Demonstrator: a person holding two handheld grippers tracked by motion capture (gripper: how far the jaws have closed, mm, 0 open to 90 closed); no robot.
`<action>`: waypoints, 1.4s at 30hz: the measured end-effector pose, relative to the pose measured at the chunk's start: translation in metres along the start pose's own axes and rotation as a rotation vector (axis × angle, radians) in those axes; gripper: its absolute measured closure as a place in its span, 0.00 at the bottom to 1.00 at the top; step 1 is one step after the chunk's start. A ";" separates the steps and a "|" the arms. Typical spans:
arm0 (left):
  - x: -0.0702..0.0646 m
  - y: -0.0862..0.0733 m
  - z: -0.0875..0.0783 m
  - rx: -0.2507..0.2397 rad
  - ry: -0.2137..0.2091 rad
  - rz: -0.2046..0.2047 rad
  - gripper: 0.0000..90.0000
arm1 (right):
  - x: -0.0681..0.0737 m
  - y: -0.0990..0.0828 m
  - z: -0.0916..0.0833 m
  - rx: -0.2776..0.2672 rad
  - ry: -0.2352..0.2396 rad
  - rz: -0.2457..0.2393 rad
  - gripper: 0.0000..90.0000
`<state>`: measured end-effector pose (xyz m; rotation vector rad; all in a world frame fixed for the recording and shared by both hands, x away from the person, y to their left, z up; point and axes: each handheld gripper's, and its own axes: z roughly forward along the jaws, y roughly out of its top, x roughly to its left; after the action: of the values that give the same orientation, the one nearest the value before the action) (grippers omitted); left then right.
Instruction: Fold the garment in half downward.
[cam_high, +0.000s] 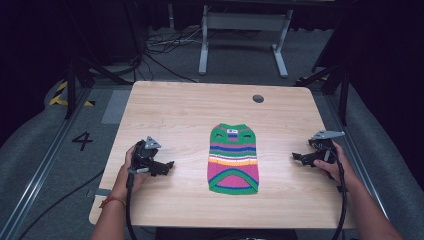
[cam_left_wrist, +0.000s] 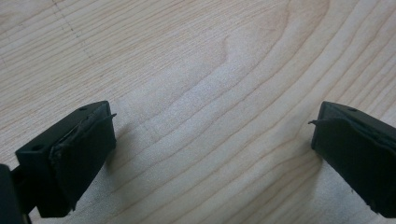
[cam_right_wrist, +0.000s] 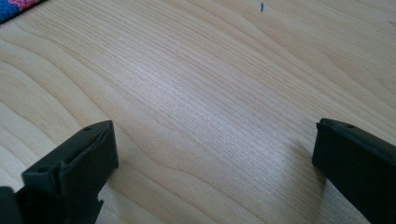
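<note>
Sweater: a small striped knit sweater (cam_high: 233, 158) lay flat a little toward 6 o'clock of the table's middle, neck end toward 12 o'clock, hem toward 6 o'clock.
Long axis: ran from 12 to 6 o'clock — across the line that joined the two grippers.
Table: pale wooden table (cam_high: 185, 107), bare around the garment; a round cable hole (cam_high: 258, 98) sat toward 12 o'clock of the sweater, well apart.
Left gripper: the left gripper (cam_high: 166, 166) rested at 9 o'clock of the sweater, apart from it, tips aimed toward 3 o'clock; in the left gripper view the jaws stood spread wide with bare wood between them.
Right gripper: the right gripper (cam_high: 298, 158) sat at 3 o'clock of the sweater, tips aimed toward 9 o'clock; jaws likewise spread, nothing in them — a corner of the knit (cam_right_wrist: 16, 7) showed at the top left of the right gripper view.
Nearer hand: the two flanked the garment about evenly; the left looked slightly closer.
Judgement: either hand would probably reach inward to a side edge.
</note>
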<state>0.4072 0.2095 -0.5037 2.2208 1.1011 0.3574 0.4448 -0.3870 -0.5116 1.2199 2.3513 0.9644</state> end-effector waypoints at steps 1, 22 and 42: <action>0.000 0.000 0.000 0.000 0.000 0.001 0.00 | 0.000 0.000 0.000 0.000 0.001 0.000 0.00; 0.010 0.004 0.000 0.009 -0.054 0.054 0.04 | -0.002 -0.002 -0.007 0.004 0.024 -0.009 0.13; 0.010 0.060 0.012 -0.035 -0.014 0.125 0.34 | 0.018 0.037 -0.009 -0.042 0.037 -0.079 0.46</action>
<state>0.4563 0.1848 -0.4751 2.2632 0.9434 0.4100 0.4512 -0.3612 -0.4785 1.0943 2.3760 1.0136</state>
